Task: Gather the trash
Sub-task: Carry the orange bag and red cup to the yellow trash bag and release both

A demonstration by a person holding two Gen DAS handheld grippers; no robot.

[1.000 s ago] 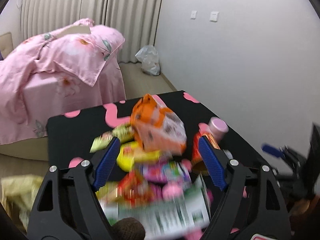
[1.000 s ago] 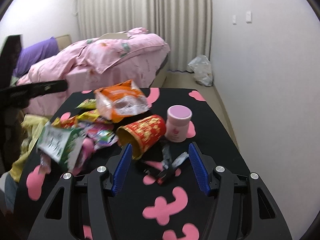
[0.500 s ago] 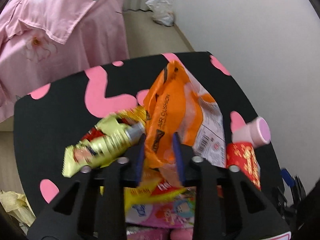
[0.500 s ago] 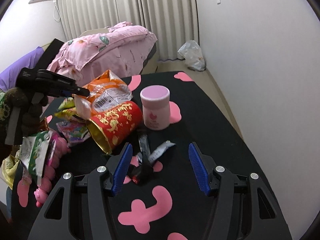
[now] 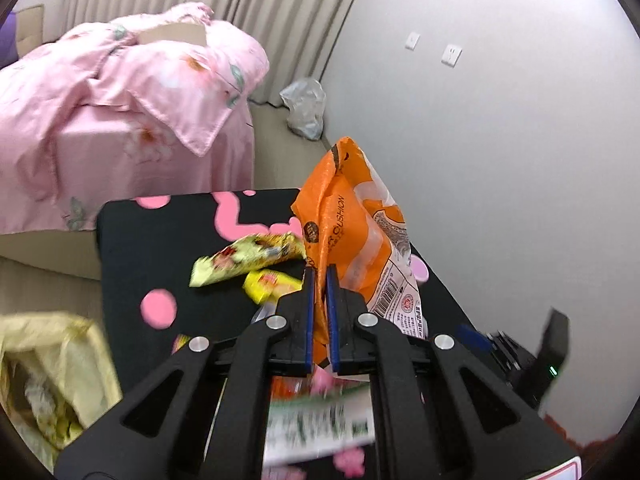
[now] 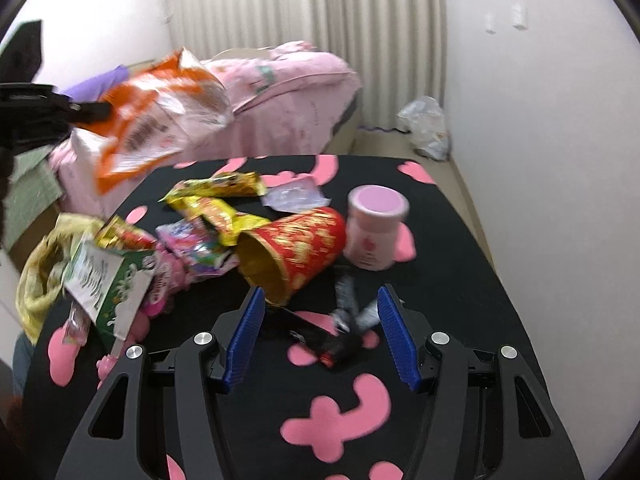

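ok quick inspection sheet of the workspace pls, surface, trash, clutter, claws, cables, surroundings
surface: black table with pink shapes, crowded on its left half.
job's things: orange snack bag lifted clear of the table; red paper cup on its side; yellow wrappers; green-white carton at the left edge; dark wrappers near the front.
clutter: pink jar upright beside the cup.
grippers: left claw shut on the orange bag; right claw open, low over the dark wrappers.
cables: nothing seen.
surroundings: yellow bag below the table's left side; bed with pink bedding; curtains; plastic bag on the floor by the wall.
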